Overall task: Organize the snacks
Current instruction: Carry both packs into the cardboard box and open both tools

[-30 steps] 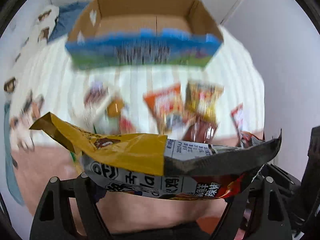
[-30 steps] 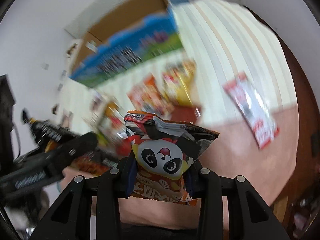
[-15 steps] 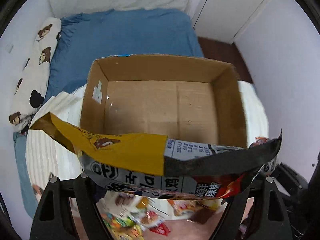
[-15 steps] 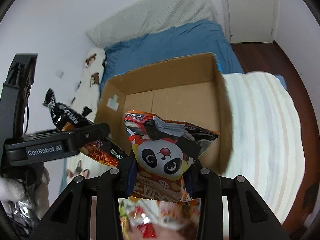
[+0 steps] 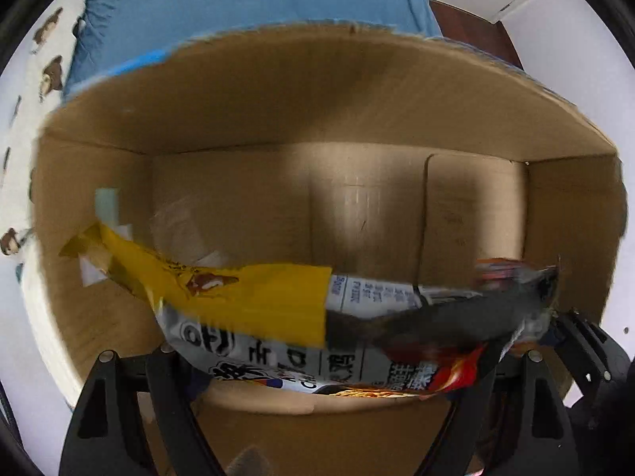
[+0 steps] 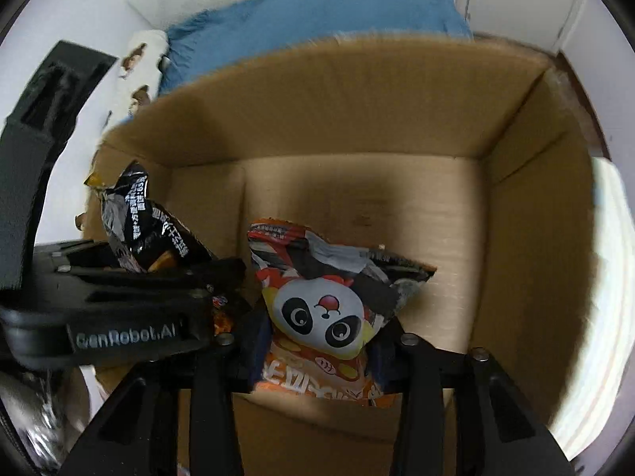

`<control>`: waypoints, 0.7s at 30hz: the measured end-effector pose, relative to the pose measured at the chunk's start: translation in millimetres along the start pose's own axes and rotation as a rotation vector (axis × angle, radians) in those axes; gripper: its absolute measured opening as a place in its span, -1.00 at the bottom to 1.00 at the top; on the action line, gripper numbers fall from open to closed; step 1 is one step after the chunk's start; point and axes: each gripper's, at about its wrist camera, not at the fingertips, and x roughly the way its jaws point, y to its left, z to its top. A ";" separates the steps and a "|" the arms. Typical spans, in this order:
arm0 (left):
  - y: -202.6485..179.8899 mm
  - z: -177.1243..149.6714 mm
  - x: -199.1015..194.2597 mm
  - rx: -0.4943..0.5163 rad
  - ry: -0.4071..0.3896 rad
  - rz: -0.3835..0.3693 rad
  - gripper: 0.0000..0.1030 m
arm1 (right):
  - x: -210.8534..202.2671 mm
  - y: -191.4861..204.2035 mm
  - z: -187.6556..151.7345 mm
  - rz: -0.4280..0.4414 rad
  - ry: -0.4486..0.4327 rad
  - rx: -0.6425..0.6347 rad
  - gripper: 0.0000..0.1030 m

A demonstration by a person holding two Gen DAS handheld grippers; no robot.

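Note:
An open cardboard box (image 5: 357,91) fills the left wrist view, its brown floor bare, and also fills the right wrist view (image 6: 357,103). My left gripper (image 5: 317,373) is shut on a yellow, black and white noodle packet (image 5: 254,301), held crosswise over the box floor. My right gripper (image 6: 321,361) is shut on an orange panda snack bag (image 6: 325,313), held upright above the box floor. In the right wrist view the left gripper's body (image 6: 119,317) sits just to the left with its packet's black end (image 6: 135,214) sticking up.
A blue bed sheet (image 5: 238,4) lies beyond the box's far wall. A white pillow with bear prints (image 5: 43,63) lies at the far left. A striped cloth (image 6: 603,277) shows right of the box. A white wall and door stand at the far right.
Both grippers have moved forward and down from above the loose snacks to inside the box opening, each still holding its packet. The box now fills both views.

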 end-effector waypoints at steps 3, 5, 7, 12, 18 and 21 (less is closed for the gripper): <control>-1.7 0.3 0.4 -0.013 -0.038 0.015 0.73 | 3.8 1.0 2.6 -0.041 -0.005 -0.022 0.90; -1.7 -1.4 -2.1 -0.020 -0.054 -0.008 0.78 | 4.5 -2.4 1.3 -0.027 0.014 -0.008 0.90; -3.6 -5.1 -6.3 -0.013 -0.080 -0.007 0.78 | 0.6 -4.9 -2.4 -0.021 0.010 -0.005 0.90; -3.5 -18.8 -16.9 -0.006 -0.121 0.004 0.78 | -9.9 -6.7 -7.1 -0.029 -0.008 0.009 0.90; -9.6 -65.0 -69.5 0.007 -0.306 0.043 0.78 | -48.4 5.9 -18.6 -0.063 -0.087 0.014 0.94; -9.1 -87.6 -97.8 0.000 -0.384 0.024 0.78 | -73.6 9.8 -32.1 -0.071 -0.148 0.011 0.95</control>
